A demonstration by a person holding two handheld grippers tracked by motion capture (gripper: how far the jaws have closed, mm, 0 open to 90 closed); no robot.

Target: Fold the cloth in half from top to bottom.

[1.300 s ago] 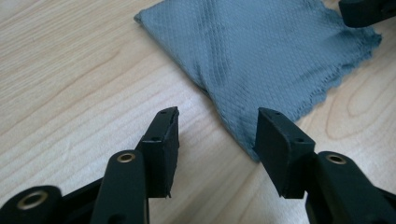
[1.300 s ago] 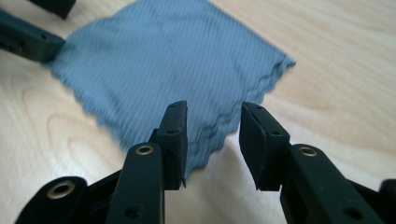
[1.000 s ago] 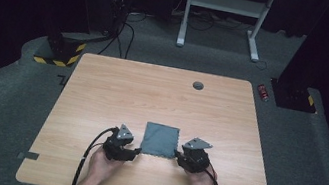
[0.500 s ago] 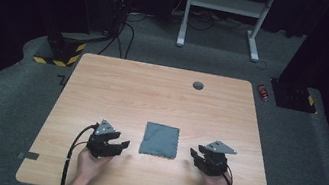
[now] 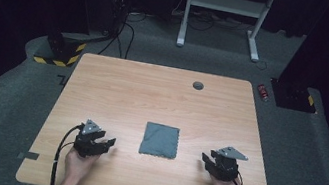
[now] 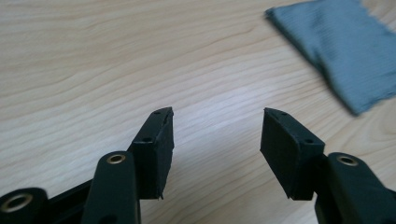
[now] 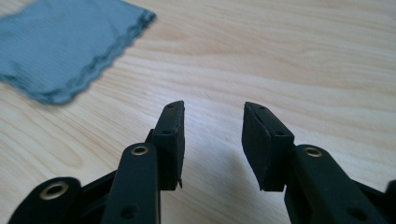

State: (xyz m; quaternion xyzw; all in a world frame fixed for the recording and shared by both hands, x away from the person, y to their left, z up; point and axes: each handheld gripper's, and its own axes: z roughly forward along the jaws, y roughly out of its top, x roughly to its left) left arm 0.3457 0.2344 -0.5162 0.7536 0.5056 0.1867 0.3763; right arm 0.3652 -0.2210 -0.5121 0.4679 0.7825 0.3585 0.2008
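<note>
The grey cloth (image 5: pixel 160 140) lies folded, apparently neatly, at the table's (image 5: pixel 152 90) near middle. Left gripper (image 5: pixel 106 142) and right gripper (image 5: pixel 206 159) flank it, well apart, jaws open and empty; the folding looks finished.

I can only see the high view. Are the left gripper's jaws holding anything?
Observer: No. The left gripper has its jaws apart, with bare wooden table between them.
Operator: And the right one?
Observer: The right gripper is open too, with nothing between its jaws.
Operator: Is the cloth's edge straight?
Observer: No. In the right gripper view, the grey cloth has a wavy, scalloped edge and a fine ribbed weave.
</note>
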